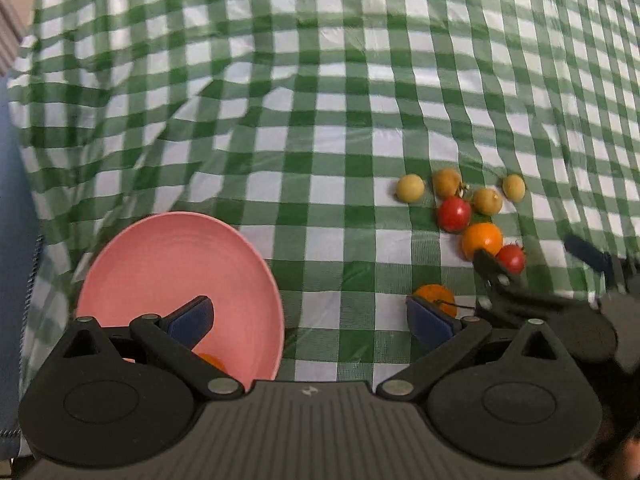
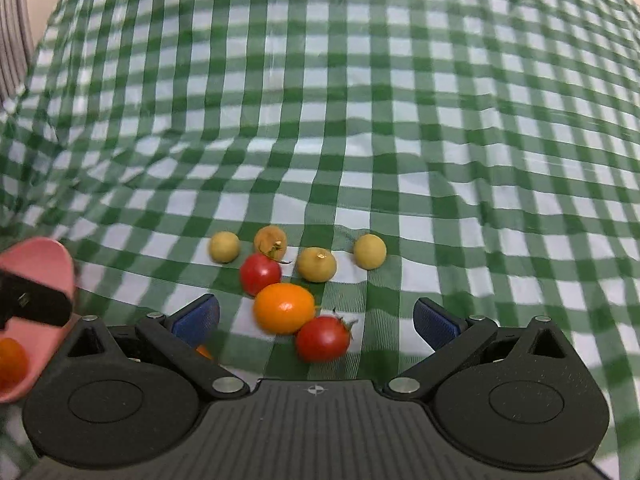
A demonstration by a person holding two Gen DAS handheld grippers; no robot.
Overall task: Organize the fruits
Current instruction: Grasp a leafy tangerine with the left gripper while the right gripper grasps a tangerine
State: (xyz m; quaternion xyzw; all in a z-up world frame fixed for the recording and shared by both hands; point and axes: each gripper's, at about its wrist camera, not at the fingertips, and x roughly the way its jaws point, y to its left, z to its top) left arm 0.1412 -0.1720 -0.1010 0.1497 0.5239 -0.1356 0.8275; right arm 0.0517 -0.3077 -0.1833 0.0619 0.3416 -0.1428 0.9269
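A pink bowl [image 1: 176, 280] sits on the checked cloth at the left and holds an orange fruit [image 1: 212, 361]; it also shows in the right wrist view [image 2: 40, 264]. My left gripper [image 1: 312, 320] is open, its left finger over the bowl. A small orange [image 1: 438, 298] lies by its right finger. A cluster of fruit lies to the right: an orange [image 2: 285, 308], two red tomatoes [image 2: 323, 338] [image 2: 260, 273] and several yellow-brown round fruits [image 2: 317, 264]. My right gripper [image 2: 316, 320] is open and empty, with the orange and near tomato between its fingers.
The green-and-white checked cloth [image 1: 320, 120] is wrinkled and covers the whole table. The right gripper [image 1: 540, 280] shows in the left wrist view beside the fruit cluster. A striped wall or curtain [image 2: 12, 20] is at the far left.
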